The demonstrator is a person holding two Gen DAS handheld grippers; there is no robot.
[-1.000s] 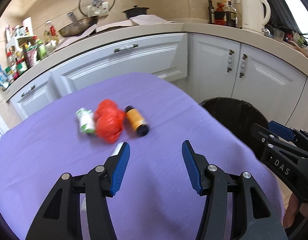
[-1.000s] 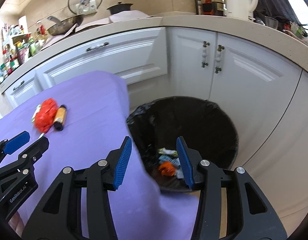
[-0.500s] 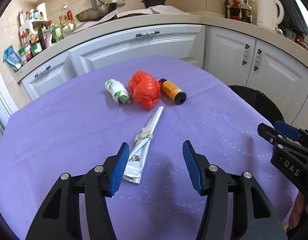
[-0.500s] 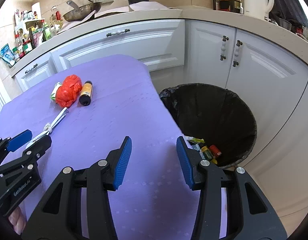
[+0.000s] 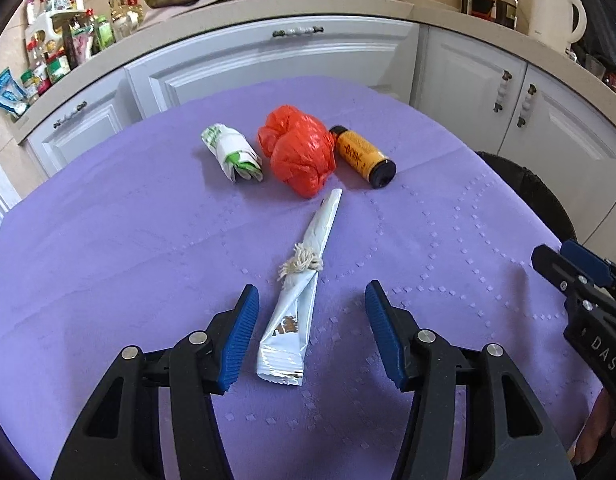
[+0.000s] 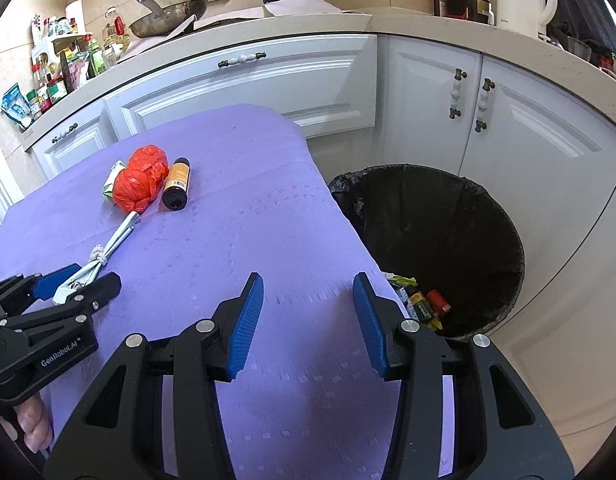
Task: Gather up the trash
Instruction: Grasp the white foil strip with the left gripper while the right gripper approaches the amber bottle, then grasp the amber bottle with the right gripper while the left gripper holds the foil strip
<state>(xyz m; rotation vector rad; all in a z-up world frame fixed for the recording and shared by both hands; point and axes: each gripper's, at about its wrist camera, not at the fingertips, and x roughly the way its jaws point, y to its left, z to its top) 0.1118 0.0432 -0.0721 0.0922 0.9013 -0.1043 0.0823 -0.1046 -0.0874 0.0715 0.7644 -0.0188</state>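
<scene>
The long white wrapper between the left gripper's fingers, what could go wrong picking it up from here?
The wrapper lies flat on the purple cloth, so the open left gripper might pinch cloth along with it. It is long and limp, tied with string; its far end could drag against the red bag or snag short of the bin.

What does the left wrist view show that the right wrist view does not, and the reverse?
Only the left wrist view shows the whole green-and-white wrapper and the long silver packet lying between the open left gripper fingers. Only the right wrist view shows inside the black bin, with trash at its bottom, and the open right gripper. Both show the red bag and the orange bottle.
</scene>
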